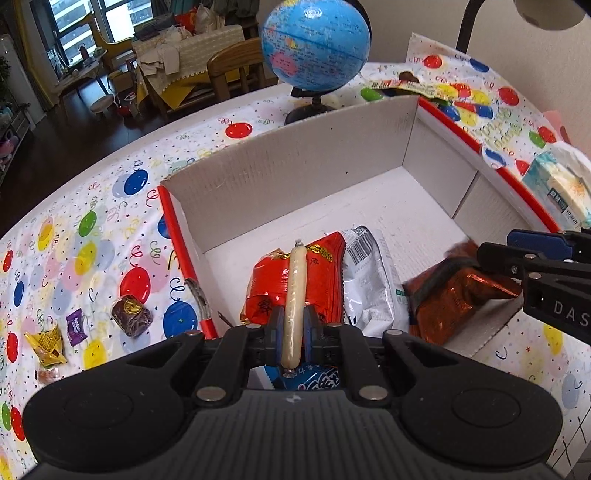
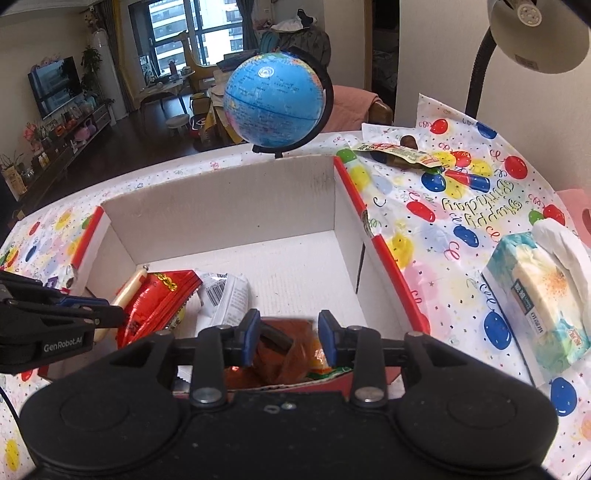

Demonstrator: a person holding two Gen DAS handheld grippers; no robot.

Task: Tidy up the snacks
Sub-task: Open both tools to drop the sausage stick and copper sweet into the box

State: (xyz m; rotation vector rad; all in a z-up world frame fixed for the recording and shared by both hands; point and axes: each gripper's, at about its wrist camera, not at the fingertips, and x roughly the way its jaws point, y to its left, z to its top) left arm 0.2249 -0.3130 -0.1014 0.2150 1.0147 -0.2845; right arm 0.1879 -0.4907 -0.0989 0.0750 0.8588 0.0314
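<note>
On the balloon-print tablecloth [image 1: 92, 236], at the far left, lie three small wrapped candies: a yellow one [image 1: 46, 345], a purple one [image 1: 76, 326] and a dark round one [image 1: 132, 314]. They are outside the cardboard box [image 1: 295, 162], just beside its red-edged left wall. Behind the box stands a blue globe [image 1: 316, 44]. To the right of the box there is a tissue pack [image 2: 537, 295], and a lamp [image 2: 535, 33] hangs above it.

Inside the box, from left to right, lie a red packet [image 1: 317, 280], a white packet [image 1: 369, 284] and a brown foil packet [image 1: 454, 295]. The first two touch each other.

The sausage stick [image 1: 294, 295] is pale, long and thin, with metal clips at both ends. The left gripper [image 1: 294, 328] is pinching it near its lower end, over the red packet, and points steeply down into the box.

The right gripper [image 2: 290, 338] also tilts down, at the near right part of the box. Its fingers [image 2: 327, 338] stand spread on both sides of the brown foil packet and do not press on it.
</note>
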